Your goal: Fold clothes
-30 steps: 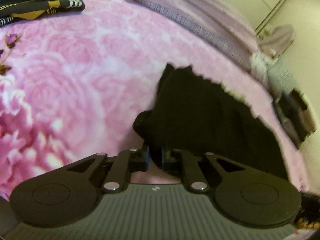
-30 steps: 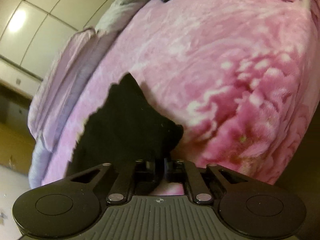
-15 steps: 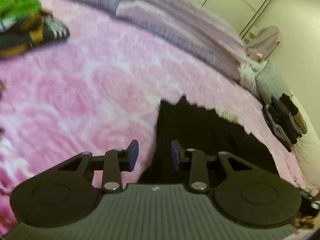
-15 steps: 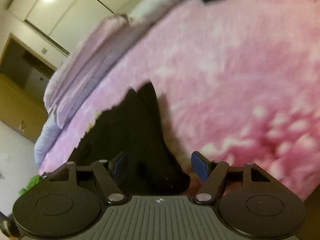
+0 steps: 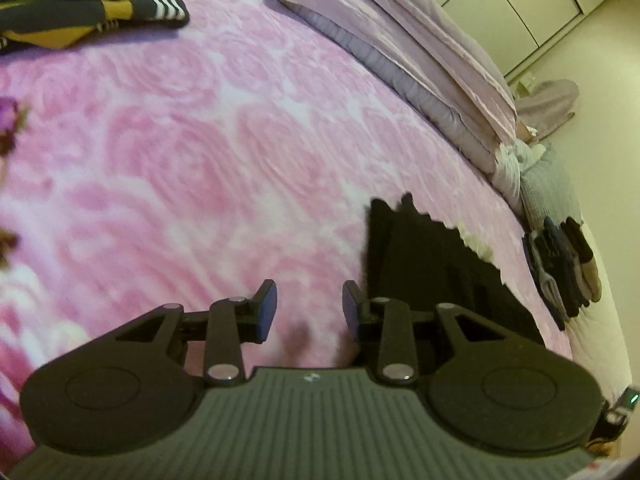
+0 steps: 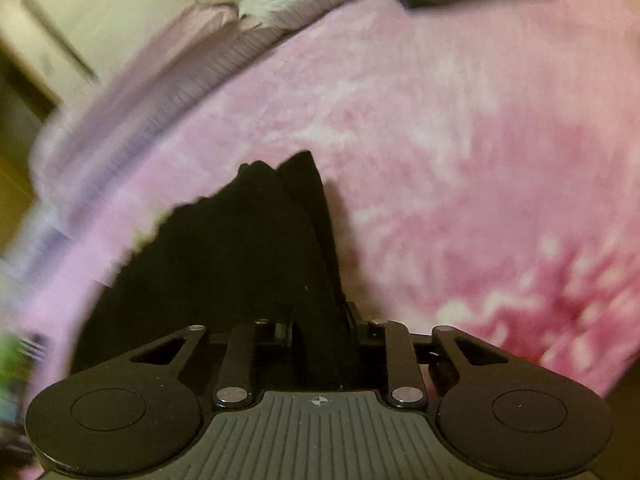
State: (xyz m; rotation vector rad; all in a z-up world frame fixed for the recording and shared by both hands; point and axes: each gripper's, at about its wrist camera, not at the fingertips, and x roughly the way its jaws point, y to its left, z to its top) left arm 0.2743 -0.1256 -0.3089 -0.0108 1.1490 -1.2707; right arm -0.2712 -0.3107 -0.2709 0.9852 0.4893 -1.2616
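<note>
A black garment (image 5: pixel 432 264) lies folded on the pink rose-patterned blanket (image 5: pixel 200 140) near the bed's right side. My left gripper (image 5: pixel 308 304) is open over bare blanket just left of the garment, nothing between its fingers. In the right wrist view the same black garment (image 6: pixel 240 248) stretches away from the camera. My right gripper (image 6: pixel 320 328) has its jaws closing on the garment's near right edge, and a thick fold of black cloth fills the gap between the fingers. That view is blurred by motion.
A stack of folded striped and yellow clothes (image 5: pixel 80 12) sits at the far left. A lilac quilt (image 5: pixel 400 60) runs along the bed's far edge. Dark folded clothes (image 5: pixel 564 264) lie at the right edge, with wardrobe doors (image 5: pixel 520 0) beyond.
My left gripper let go of the black garment, opened and slid left off it. My right gripper opened wide, then closed again on the garment's edge fold.
</note>
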